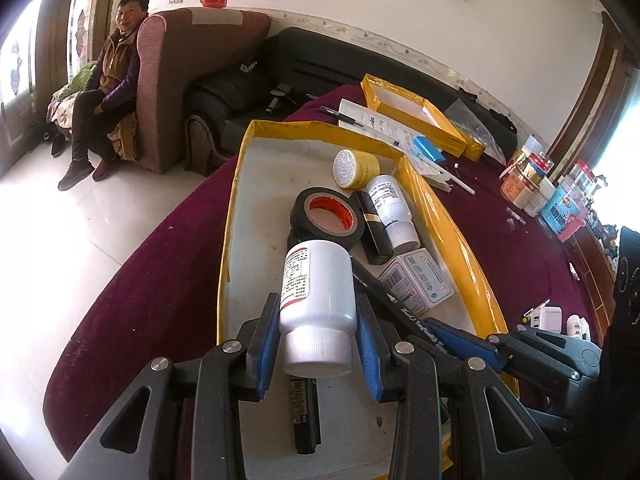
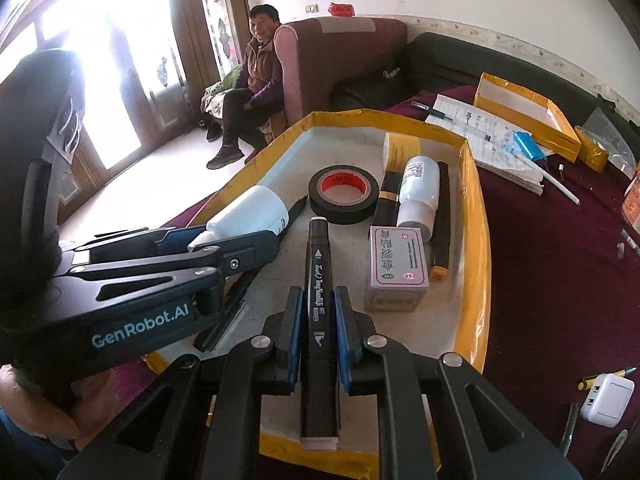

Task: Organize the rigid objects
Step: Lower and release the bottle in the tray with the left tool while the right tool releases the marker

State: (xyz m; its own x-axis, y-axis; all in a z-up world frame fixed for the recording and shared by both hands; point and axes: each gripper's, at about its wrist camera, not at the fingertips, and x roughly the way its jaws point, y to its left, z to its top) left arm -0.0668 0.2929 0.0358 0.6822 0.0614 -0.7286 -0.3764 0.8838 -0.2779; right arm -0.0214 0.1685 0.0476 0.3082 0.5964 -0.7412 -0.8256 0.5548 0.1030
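White plastic bottle (image 1: 318, 300) sat clamped between the left gripper (image 1: 318, 354) pads, above the yellow-edged tray (image 1: 452, 236); the right gripper (image 2: 319, 340) squeezed a black marker (image 2: 319, 312) over that tray.

Two white bottles (image 1: 318, 280) (image 1: 390, 210), one tape roll (image 1: 328, 218), one carton (image 1: 418, 280), perhaps two yellow trays (image 1: 452, 216) (image 1: 424, 120).

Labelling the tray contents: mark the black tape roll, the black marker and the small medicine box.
black tape roll (image 2: 344, 199), right wrist view, on its black outer band.
black marker (image 2: 319, 280), right wrist view, on the printed barrel between the claw pads.
small medicine box (image 2: 398, 258), right wrist view, on its pink-edged top face.
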